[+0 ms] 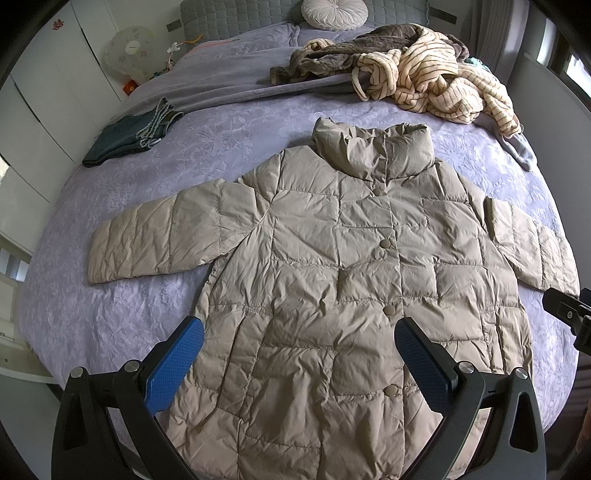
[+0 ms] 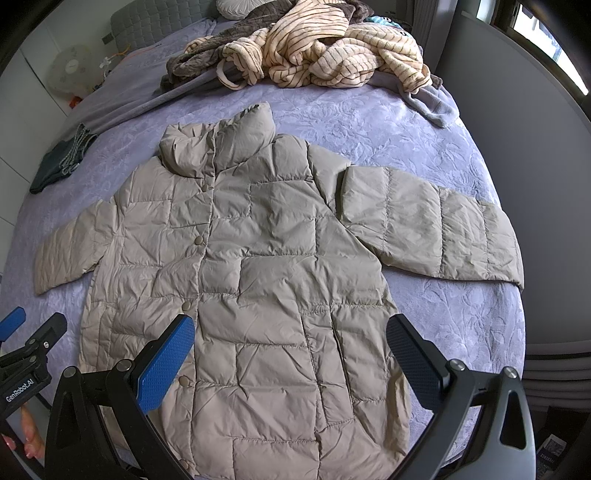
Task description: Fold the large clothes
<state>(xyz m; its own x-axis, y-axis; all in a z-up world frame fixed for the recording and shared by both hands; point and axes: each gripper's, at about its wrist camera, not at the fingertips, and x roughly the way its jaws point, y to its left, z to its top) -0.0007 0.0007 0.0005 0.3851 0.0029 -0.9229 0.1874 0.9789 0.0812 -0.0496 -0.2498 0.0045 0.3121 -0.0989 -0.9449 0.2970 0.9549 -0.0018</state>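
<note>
A beige quilted puffer jacket (image 1: 332, 266) (image 2: 236, 266) lies flat on the lavender bedspread (image 1: 110, 306) (image 2: 443, 314), front up and buttoned, collar toward the headboard, both sleeves spread out to the sides. My left gripper (image 1: 299, 343) hovers above the jacket's lower hem, open, its blue pads empty. My right gripper (image 2: 290, 339) hangs over the lower right part of the jacket, also open and holding nothing. The left gripper's body (image 2: 26, 354) shows at the left edge of the right wrist view, and part of the right gripper (image 1: 569, 314) shows at the right edge of the left wrist view.
A heap of striped cream and brown clothes (image 1: 417, 77) (image 2: 314, 48) lies near the headboard. Folded dark jeans (image 1: 129, 136) (image 2: 61, 158) rest at the bed's left side. A round white cushion (image 1: 334, 13) sits at the head. A fan (image 1: 129, 48) stands by white cabinets on the left.
</note>
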